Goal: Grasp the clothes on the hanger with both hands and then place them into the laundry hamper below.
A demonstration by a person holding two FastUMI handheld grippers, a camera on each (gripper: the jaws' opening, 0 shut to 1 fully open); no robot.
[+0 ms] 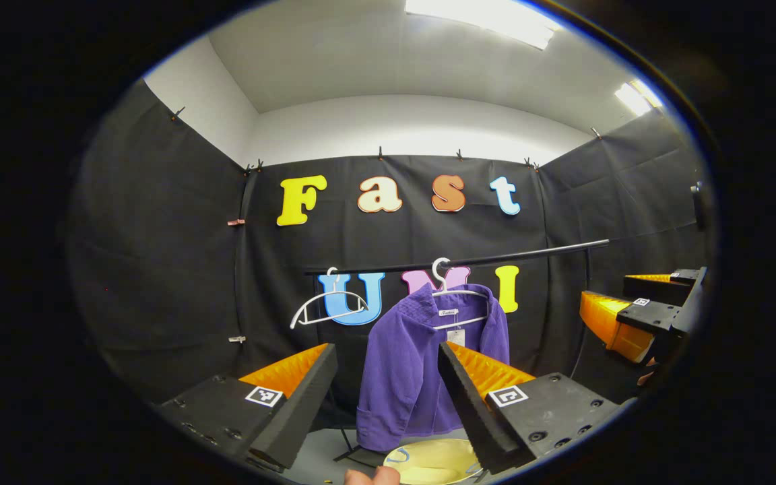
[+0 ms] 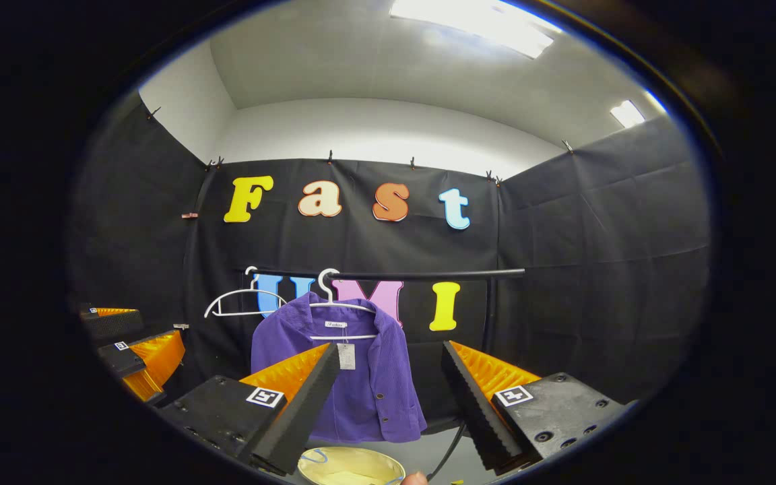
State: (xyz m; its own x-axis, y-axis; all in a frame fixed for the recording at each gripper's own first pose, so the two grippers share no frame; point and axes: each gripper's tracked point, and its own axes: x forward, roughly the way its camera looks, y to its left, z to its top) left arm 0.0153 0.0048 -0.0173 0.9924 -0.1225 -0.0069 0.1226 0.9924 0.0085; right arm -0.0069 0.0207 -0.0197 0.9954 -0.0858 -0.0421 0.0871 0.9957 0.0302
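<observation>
purple jacket hanging on white hanger, yellow hamper below, left gripper and right gripper both spread wide, grasping nothing

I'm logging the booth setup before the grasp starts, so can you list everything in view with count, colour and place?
Jacket: one, purple, hanging on a white hanger on the rail, a tag at its collar.
Hanger with jacket: one, white, on the rail.
Spare hanger: one, white, bare, on the rail beside the jacket.
Rail: one, black, running across the booth's back wall.
Hamper: one, pale yellow, on the floor below the jacket.
Ceiling lights: two, white, overhead.
Left gripper: one, open, apart from the jacket.
Right gripper: one, open, apart from the jacket.
</observation>
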